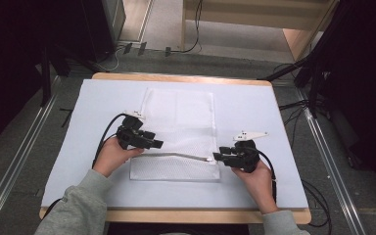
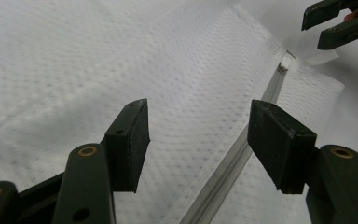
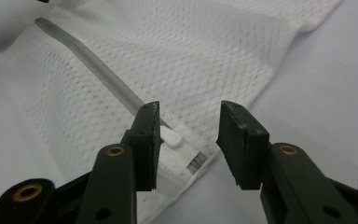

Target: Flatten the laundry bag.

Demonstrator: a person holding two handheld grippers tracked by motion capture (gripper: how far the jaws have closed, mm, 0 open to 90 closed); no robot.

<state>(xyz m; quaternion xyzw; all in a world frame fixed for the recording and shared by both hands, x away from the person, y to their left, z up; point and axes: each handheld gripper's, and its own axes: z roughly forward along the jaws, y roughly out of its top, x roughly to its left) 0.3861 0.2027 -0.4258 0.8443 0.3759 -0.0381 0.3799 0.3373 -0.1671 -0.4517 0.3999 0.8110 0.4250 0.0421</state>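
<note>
On the desk, near its front edge, the right hand-held gripper stands half-open around the zipper pull, seemingly ready to pinch it, while the left hand-held gripper, wide and empty, hovers over the white mesh laundry bag stretching away.

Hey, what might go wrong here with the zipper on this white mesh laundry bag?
The right gripper stands open around the white zipper pull, not clamped, so closing slightly off could pinch mesh instead. The left gripper is open above the white mesh laundry bag, holding nothing, so the bag may slide or bunch along the grey zipper when pulled.
</note>
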